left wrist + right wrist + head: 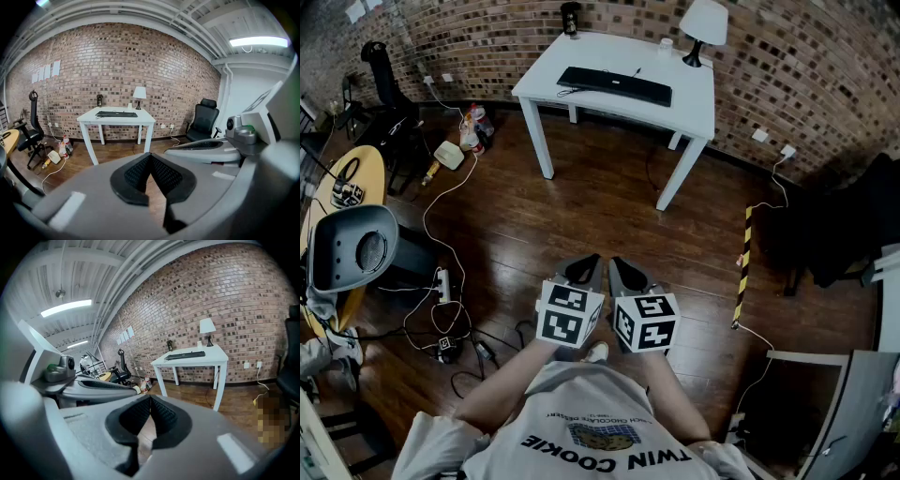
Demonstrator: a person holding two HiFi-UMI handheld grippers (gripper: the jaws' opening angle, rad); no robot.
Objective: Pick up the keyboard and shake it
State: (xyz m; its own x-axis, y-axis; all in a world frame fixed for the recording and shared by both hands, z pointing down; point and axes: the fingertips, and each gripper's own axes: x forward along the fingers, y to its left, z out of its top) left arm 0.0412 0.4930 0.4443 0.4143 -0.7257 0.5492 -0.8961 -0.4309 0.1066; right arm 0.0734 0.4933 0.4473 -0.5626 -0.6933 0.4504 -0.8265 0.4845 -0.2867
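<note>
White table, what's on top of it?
A black keyboard lies across the table. A white-shaded lamp and a small white object stand at the back, and a dark item at the far corner. Whatever lies beneath the keyboard is covered.

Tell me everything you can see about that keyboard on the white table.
The keyboard is a long, slim, black slab, plastic by its look, lying flat on the white table toward its near edge. A thin dark cable curls from its left end. Nothing rests on it and nothing holds it. Its keys are too small to make out.
</note>
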